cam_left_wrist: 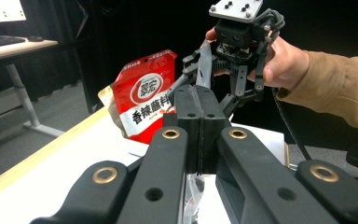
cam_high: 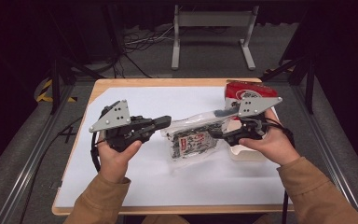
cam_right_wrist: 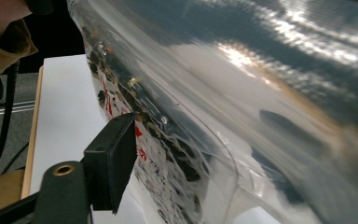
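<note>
A clear plastic bag (cam_high: 192, 140) of printed black, white and red packets hangs just above the white sheet, mid-table. My left gripper (cam_high: 166, 122) points right and is shut on the bag's left edge. In the left gripper view its jaws (cam_left_wrist: 199, 100) meet, with a sliver of clear film (cam_left_wrist: 196, 186) below them. My right gripper (cam_high: 214, 133) is at the bag's right side, jaws spread. In the right gripper view the bag (cam_right_wrist: 242, 93) crosses in front, one black finger (cam_right_wrist: 112, 161) stands just left of it, and the other finger is hidden behind the film.
A red printed pouch (cam_high: 247, 90) (cam_left_wrist: 144, 98) stands at the back right of the table. A white container (cam_high: 250, 153) sits under my right hand. The white sheet (cam_high: 135, 182) covers most of the wooden table (cam_high: 168, 209). A metal stand is on the floor beyond.
</note>
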Demonstrator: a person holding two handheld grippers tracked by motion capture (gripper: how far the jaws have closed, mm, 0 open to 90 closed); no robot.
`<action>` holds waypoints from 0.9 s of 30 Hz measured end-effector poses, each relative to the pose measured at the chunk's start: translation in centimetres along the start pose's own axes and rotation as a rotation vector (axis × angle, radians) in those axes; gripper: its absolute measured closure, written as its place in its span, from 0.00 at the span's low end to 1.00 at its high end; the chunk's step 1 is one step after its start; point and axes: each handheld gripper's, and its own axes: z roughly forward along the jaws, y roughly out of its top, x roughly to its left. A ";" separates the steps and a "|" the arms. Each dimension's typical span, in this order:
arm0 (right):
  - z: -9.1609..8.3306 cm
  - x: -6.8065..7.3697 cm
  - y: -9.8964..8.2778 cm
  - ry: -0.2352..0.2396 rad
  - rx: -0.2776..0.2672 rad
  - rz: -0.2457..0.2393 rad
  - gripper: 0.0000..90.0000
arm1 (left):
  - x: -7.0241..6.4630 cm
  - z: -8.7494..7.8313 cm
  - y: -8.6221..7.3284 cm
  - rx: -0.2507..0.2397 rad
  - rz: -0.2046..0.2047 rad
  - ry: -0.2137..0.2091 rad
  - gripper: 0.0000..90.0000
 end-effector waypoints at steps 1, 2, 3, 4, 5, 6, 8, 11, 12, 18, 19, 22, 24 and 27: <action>0.1 0.0 0.0 0.008 0.005 -0.002 0.42 | 0.0 0.0 0.0 -0.001 -0.001 0.001 1.00; 0.1 0.1 0.0 0.017 0.011 -0.001 0.44 | 0.1 0.0 -0.1 0.001 -0.003 0.001 1.00; 0.2 0.2 0.0 0.025 0.016 -0.004 0.47 | 0.1 0.0 -0.1 0.001 -0.003 0.001 1.00; 0.2 0.2 0.0 0.025 0.016 -0.004 0.47 | 0.1 0.0 -0.1 -0.001 -0.007 0.002 1.00; 0.2 0.2 0.0 0.031 0.021 -0.005 0.49 | 0.1 0.0 -0.1 -0.001 -0.007 0.003 1.00; 0.3 0.3 0.0 0.039 0.023 -0.006 0.50 | 0.2 0.0 -0.1 -0.002 -0.007 0.004 1.00; 0.4 0.4 0.0 0.055 0.027 -0.003 0.53 | 0.2 0.0 -0.1 -0.001 -0.005 0.010 1.00; 0.6 0.6 0.0 0.087 0.054 -0.024 0.67 | 0.4 -0.1 -0.2 -0.003 -0.013 0.018 1.00; 0.5 0.7 0.0 0.097 0.063 -0.032 0.71 | 0.4 -0.1 -0.2 -0.007 -0.021 0.020 1.00; 0.3 1.1 0.2 0.152 0.076 -0.056 0.81 | 0.7 -0.3 -0.3 -0.011 -0.028 0.033 1.00; 0.3 1.3 0.3 0.161 0.076 -0.062 0.82 | 0.8 -0.4 -0.3 -0.013 -0.030 0.033 1.00; 0.2 1.7 0.5 0.161 0.075 -0.091 0.83 | 0.9 -0.5 -0.3 -0.015 -0.036 0.033 1.00; 0.2 1.8 0.5 0.164 0.072 -0.091 0.84 | 1.0 -0.6 -0.3 -0.019 -0.049 0.027 0.99; 0.1 1.8 0.5 0.175 0.076 -0.061 0.84 | 1.2 -0.7 -0.3 -0.030 -0.062 0.031 0.83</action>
